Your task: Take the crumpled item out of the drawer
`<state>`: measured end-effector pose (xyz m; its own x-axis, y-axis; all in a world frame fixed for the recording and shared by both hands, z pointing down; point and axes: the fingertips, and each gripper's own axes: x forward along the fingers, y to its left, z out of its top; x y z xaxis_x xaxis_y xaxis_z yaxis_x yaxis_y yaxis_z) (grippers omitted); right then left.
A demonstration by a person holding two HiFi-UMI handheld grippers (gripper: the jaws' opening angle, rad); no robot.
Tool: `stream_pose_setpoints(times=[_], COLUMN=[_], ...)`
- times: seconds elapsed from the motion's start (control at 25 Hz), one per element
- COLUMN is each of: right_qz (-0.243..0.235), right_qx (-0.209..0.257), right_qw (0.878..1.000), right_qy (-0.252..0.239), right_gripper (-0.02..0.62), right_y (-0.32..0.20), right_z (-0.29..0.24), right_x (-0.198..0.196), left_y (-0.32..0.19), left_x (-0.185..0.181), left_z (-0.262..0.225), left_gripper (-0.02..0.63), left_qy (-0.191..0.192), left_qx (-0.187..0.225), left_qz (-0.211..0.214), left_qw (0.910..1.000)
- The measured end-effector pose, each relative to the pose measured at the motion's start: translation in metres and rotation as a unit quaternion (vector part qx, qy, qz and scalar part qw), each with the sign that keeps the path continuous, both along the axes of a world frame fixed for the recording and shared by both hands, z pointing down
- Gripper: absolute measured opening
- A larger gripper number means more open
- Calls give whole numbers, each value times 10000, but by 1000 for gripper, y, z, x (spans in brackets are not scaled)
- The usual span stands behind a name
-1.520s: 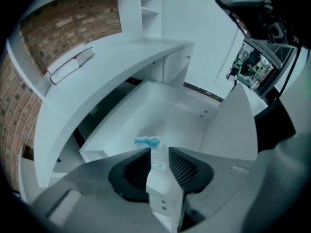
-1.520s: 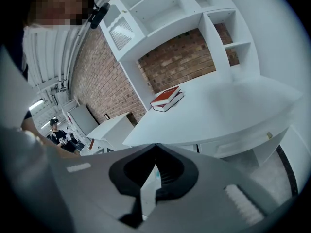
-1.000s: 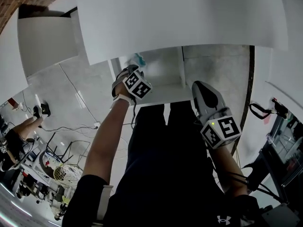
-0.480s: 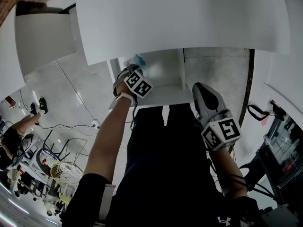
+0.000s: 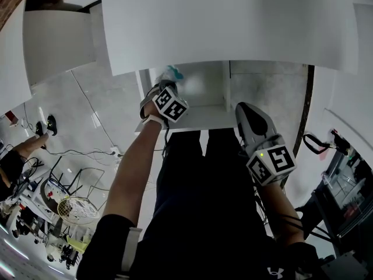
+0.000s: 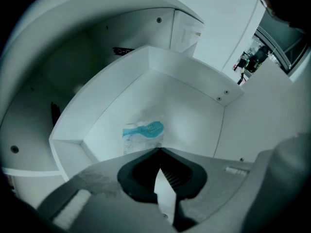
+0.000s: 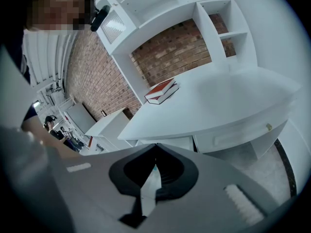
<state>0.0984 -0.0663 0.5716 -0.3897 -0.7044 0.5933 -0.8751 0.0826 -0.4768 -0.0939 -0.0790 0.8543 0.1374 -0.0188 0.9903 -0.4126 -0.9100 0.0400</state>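
Left gripper, pointing straight down into the open drawer. From my station I read its jaws as having just been closing, and they now meet at the tips, nipping the near edge of the crumpled wrapper. The wrapper is white with a blue-green print. It lies on the drawer floor and spreads away from the jaw tips, slightly to their left, toward the drawer's far wall. Its nearest edge is covered by the tips themselves. In the head view the marker cube of this gripper sits above the drawer's near rim, below the overhanging edge of the counter, and a bit of the wrapper shows just past the jaws. My left forearm runs down from the gripper toward the bottom of that view.

Right gripper, held to the right of the drawer and well apart from the wrapper, tilted downward. Its jaws are closed tip to tip and I see nothing gripped between them. Ahead of and above these jaws stretches the white counter top. Far beyond the tips, two stacked books lie on it, with a brick wall behind them and white shelves above
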Motion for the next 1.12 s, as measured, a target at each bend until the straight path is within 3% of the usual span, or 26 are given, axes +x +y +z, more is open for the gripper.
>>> stream_pose_setpoints(times=[0.64,1.12], right_qz=[-480,-814], right_qx=[327,671], right_qw=[9983,9944], right_qy=[-14,19], right_gripper=[3,3], right_y=[-7,-10], right_z=[-25,-59], right_x=[-25,-35], left_y=[3,9], left_x=[17,32], left_z=[-71,-162], left_gripper=[3,3], left_qy=[947,1881], left_qx=[55,534], left_qz=[-412,-1087], left_qw=[9946,9746])
